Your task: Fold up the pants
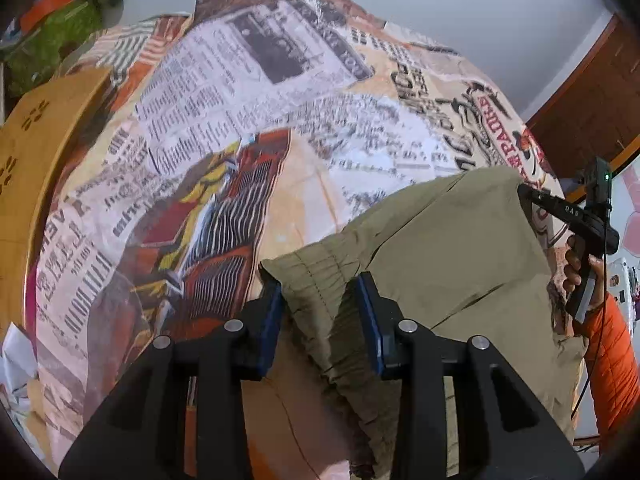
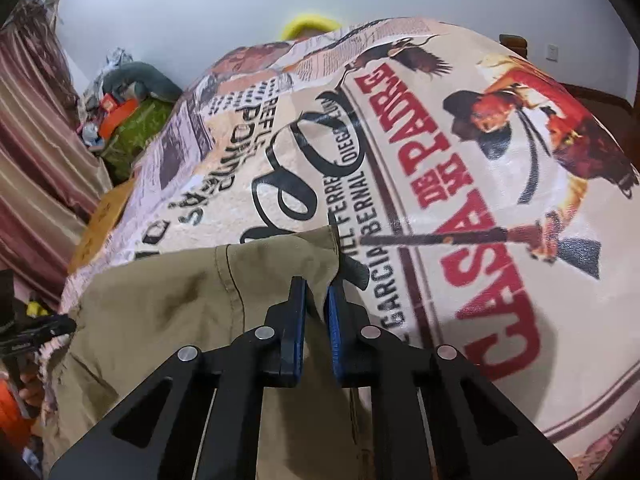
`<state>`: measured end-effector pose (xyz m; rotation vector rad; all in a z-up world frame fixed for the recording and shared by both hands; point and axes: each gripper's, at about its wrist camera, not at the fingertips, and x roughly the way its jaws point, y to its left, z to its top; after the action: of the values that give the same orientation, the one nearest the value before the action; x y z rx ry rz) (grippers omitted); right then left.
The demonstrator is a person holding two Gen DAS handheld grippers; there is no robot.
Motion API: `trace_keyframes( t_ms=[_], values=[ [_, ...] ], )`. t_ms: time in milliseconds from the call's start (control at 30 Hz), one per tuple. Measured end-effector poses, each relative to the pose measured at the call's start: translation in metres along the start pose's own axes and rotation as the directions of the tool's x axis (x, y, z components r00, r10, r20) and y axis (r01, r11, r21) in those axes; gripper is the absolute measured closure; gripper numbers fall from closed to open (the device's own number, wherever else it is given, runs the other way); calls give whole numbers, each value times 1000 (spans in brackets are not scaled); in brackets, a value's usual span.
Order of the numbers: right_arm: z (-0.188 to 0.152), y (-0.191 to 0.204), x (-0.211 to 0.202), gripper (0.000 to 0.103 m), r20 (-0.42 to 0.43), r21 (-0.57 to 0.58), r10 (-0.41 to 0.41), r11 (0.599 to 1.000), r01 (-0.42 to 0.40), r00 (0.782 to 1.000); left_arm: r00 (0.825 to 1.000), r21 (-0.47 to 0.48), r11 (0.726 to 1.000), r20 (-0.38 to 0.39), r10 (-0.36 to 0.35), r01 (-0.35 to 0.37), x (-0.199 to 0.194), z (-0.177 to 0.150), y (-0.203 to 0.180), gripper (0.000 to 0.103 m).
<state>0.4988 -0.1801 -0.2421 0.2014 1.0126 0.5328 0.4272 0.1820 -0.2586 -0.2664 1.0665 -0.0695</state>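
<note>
Olive-khaki pants (image 1: 448, 248) lie on a bed covered with a printed blanket (image 1: 224, 128). My left gripper (image 1: 320, 300) is closed on the gathered elastic waistband (image 1: 316, 280), which bunches thickly between the blue pads. My right gripper (image 2: 317, 300) is shut on the far corner of the pants (image 2: 224, 296), pinching a fold of cloth between its pads. The right gripper and the hand holding it also show at the right in the left wrist view (image 1: 576, 216). The left gripper shows at the left edge of the right wrist view (image 2: 36, 332).
The blanket (image 2: 460, 168) covers the whole bed. A wooden bed frame (image 1: 28, 168) runs along the left. Clutter on a green surface (image 2: 124, 120) and a striped curtain (image 2: 36, 152) lie beyond. A wooden door (image 1: 592, 112) is at the right.
</note>
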Motion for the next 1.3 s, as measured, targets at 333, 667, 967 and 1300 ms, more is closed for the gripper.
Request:
trace_keyframes(
  t_ms=[333, 667, 967, 1300],
  values=[
    [1, 6, 9, 89, -52, -46, 34, 998, -36, 998, 999, 16, 1000, -38, 2, -1, 14, 3, -1, 82],
    [7, 18, 27, 61, -50, -87, 4, 996, -8, 999, 1000, 27, 1000, -4, -15, 15, 18, 7, -4, 77],
    [6, 37, 22, 95, 35, -161, -137, 977, 141, 990, 978, 183, 963, 105, 179, -196, 14, 8, -37, 81],
    [19, 58, -1, 98, 145, -202, -259, 937, 285, 955, 980, 75, 985, 141, 142, -154, -17, 39, -26, 90]
  ],
)
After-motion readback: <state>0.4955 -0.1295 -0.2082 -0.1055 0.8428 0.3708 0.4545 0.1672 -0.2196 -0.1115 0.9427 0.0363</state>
